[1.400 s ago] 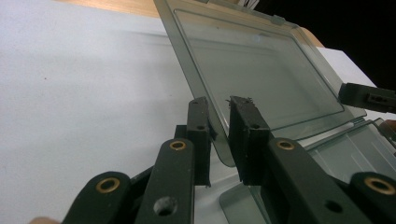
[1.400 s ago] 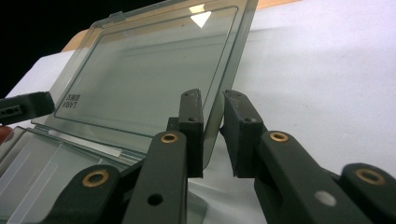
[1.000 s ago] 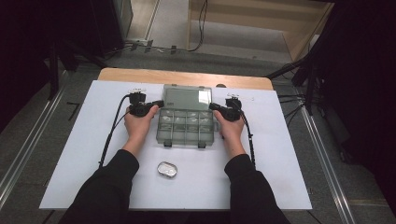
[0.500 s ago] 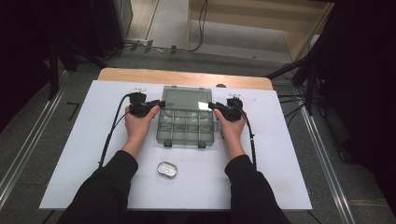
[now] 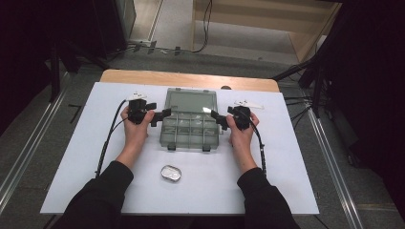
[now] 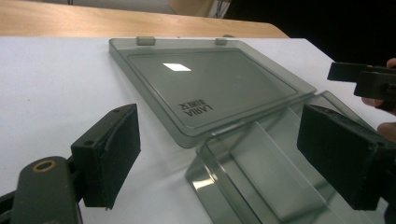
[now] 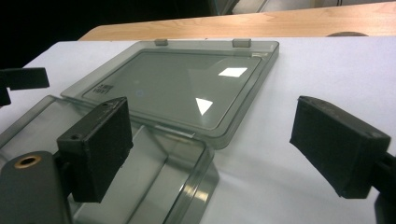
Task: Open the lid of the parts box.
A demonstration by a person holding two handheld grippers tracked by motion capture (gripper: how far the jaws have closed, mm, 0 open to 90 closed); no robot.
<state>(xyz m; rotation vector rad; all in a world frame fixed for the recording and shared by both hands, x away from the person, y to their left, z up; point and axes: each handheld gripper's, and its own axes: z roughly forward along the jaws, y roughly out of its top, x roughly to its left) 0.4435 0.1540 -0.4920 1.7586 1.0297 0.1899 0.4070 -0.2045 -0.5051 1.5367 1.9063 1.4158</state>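
Smoky grey clear box [image 5: 191, 125], white table [image 5: 296, 162], black tools.

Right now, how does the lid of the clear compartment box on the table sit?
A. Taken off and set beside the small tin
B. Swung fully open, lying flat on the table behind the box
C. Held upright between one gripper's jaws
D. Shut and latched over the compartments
B: the lid lies flat behind the compartment box, still joined along the hinge, as the left gripper view also shows.

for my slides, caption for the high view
Both open grippers, left and right, flank an opened clear compartment box.
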